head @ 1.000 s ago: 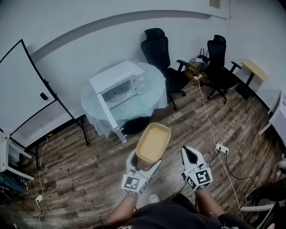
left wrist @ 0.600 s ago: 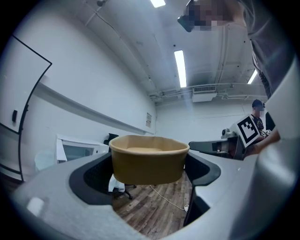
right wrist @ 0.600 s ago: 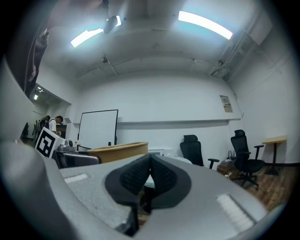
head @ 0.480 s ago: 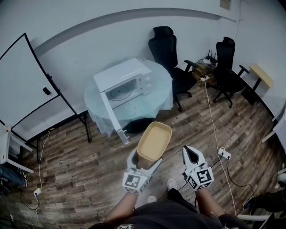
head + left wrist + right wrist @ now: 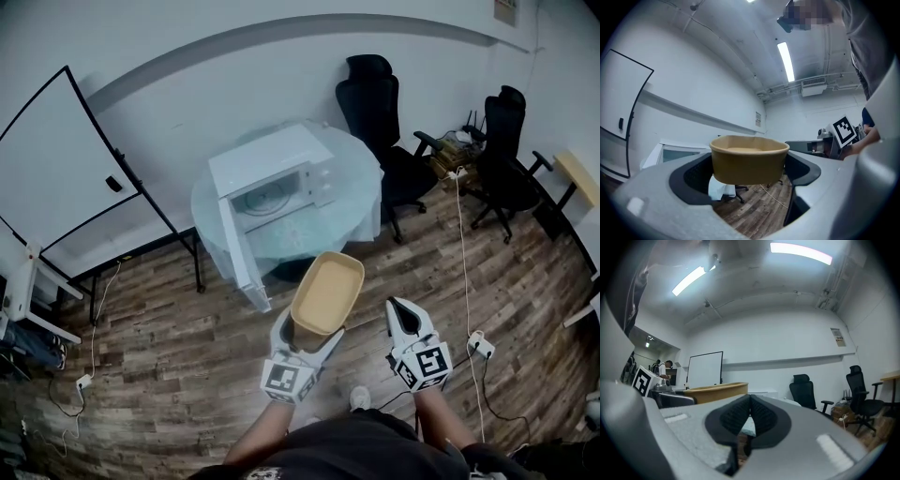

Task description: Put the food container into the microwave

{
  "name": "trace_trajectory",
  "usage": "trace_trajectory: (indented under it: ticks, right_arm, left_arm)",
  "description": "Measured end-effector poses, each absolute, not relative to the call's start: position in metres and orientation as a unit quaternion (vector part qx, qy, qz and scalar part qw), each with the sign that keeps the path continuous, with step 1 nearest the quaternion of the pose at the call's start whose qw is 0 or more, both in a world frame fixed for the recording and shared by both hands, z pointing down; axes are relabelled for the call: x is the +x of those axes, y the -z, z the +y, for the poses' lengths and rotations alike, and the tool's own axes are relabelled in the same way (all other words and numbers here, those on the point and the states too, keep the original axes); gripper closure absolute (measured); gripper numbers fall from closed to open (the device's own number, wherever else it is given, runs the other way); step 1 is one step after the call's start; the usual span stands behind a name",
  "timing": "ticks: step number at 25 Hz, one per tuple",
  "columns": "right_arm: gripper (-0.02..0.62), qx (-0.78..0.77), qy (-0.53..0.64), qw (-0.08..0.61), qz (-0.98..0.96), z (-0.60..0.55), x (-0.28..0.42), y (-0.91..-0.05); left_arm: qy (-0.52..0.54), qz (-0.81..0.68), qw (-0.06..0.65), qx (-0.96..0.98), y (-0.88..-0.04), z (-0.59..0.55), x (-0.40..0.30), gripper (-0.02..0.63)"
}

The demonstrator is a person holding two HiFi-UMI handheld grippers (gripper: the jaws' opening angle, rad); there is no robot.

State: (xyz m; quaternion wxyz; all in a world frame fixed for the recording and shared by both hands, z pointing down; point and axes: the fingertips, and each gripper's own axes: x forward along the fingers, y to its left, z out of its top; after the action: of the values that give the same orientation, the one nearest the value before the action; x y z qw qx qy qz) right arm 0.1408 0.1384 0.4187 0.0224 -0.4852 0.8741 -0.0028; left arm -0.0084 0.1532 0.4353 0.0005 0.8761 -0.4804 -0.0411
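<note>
A tan, empty food container (image 5: 327, 292) is held in the air by my left gripper (image 5: 302, 336), which is shut on its near end; in the left gripper view the container (image 5: 749, 158) sits between the two dark pads. The white microwave (image 5: 270, 176) stands on a round glass-topped table (image 5: 352, 202) ahead, its door (image 5: 236, 246) swung open toward me and the turntable visible inside. My right gripper (image 5: 401, 319) hangs beside the container at the right, jaws pressed together with nothing in them (image 5: 749, 414).
A whiteboard on a stand (image 5: 70, 187) is at the left. Two black office chairs (image 5: 380, 122) (image 5: 503, 141) stand at the right of the table. A white cable (image 5: 464, 253) with a socket block (image 5: 481, 345) runs across the wooden floor.
The view has moved closer to the table and microwave, which now sit lower and more central. The container stays held by the left gripper; the right stays shut.
</note>
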Motion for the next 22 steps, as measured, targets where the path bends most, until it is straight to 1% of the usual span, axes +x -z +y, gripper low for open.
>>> trace_trajectory:
  ticks: [12,22]
  right_arm:
    - [0.594,-0.414,0.011,0.03,0.91,0.074,0.165,-0.42]
    - [0.594,-0.375,0.029,0.035,0.926,0.049,0.16,-0.43]
  left_arm:
    - [0.029,-0.551,-0.004,0.834,-0.433,0.112,0.016,0.118]
    - [0.023,-0.593,0.013,0.804,-0.441,0.102,0.011,0.118]
